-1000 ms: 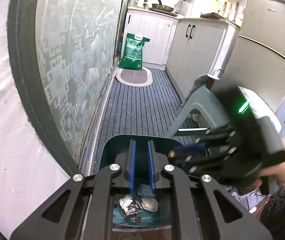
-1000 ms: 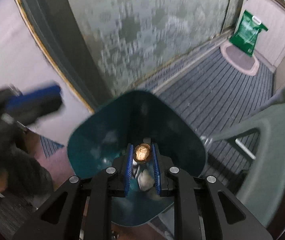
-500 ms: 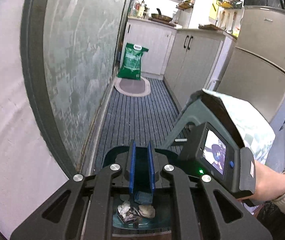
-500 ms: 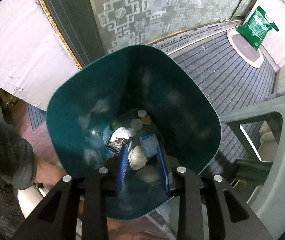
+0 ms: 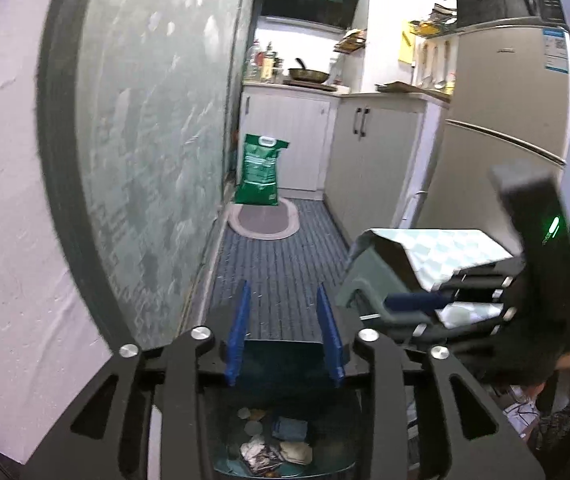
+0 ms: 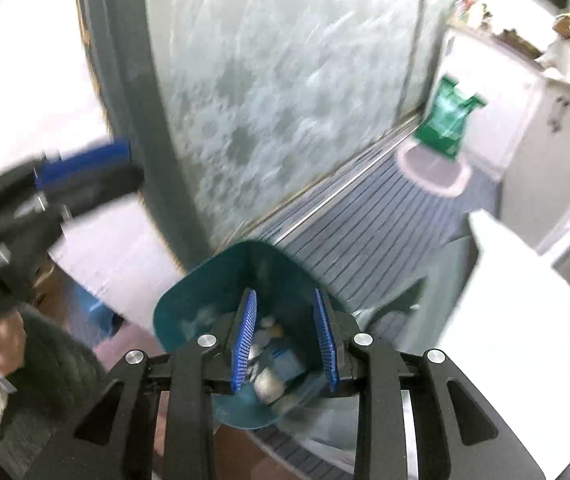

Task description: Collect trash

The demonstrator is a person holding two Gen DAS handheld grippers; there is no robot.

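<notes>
A dark teal bin (image 6: 201, 308) stands on the floor with trash (image 5: 273, 446) at its bottom: crumpled wrappers, caps and a blue packet. My left gripper (image 5: 285, 332) hangs over the bin's rim (image 5: 281, 350). Its jaws are opening and nothing is between the blue pads. Above the bin's mouth my right gripper (image 6: 285, 340) is open and holds nothing; the trash (image 6: 269, 376) shows between its pads. In the left wrist view my right gripper's blue fingers (image 5: 417, 302) show at the right. The left gripper's fingers (image 6: 85, 164) are blurred at the left of the right wrist view.
A frosted glass door (image 5: 157, 140) runs along the left. A grey-green plastic chair (image 5: 361, 280) with a checked cloth stands right of the bin. Down the striped floor are an oval mat (image 5: 263, 224), a green sack (image 5: 261, 172), white cabinets (image 5: 369, 160) and a fridge (image 5: 505, 120).
The right gripper let go of a round brown piece over the bin, then rose away from it. The left gripper also rose, and its shut jaws have come apart.
</notes>
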